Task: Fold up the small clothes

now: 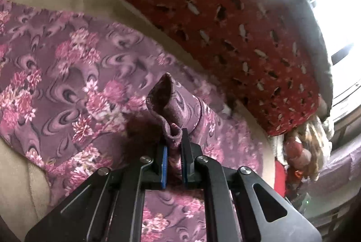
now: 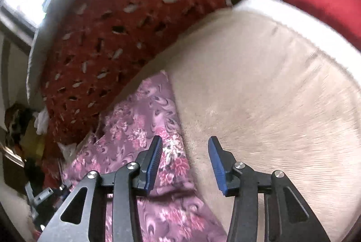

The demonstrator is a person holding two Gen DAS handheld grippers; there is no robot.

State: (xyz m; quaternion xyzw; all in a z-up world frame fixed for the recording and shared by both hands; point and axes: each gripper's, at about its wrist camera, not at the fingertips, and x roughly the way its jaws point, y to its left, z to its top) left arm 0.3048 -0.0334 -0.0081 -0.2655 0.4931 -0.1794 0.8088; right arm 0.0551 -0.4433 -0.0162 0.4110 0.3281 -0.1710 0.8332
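Here the left tongs (image 1: pixel 174 145) are clamped on a bunched, rolled-up fold of the purple floral cloth (image 1: pixel 67 66), the pinch sitting near the tips of the blue pads (image 1: pixel 165 165), so the first risk is plain: a sideways tug could slide the fold out, since only a narrow ridge of fabric is caught. The right tongs (image 2: pixel 185 151) stand wide apart and grip nothing, hovering over the cloth's edge where it meets the beige cushion (image 2: pixel 259 95); if they close there they may catch the cushion cover along with the cloth, or miss the hem altogether. Most of the cloth lies spread on the cushion, with its far edge running close beside the red patterned bolster (image 1: pixel 225 16). Dragging the lifted fold that way could snag it against the bolster and leave the fold crooked or bunched.
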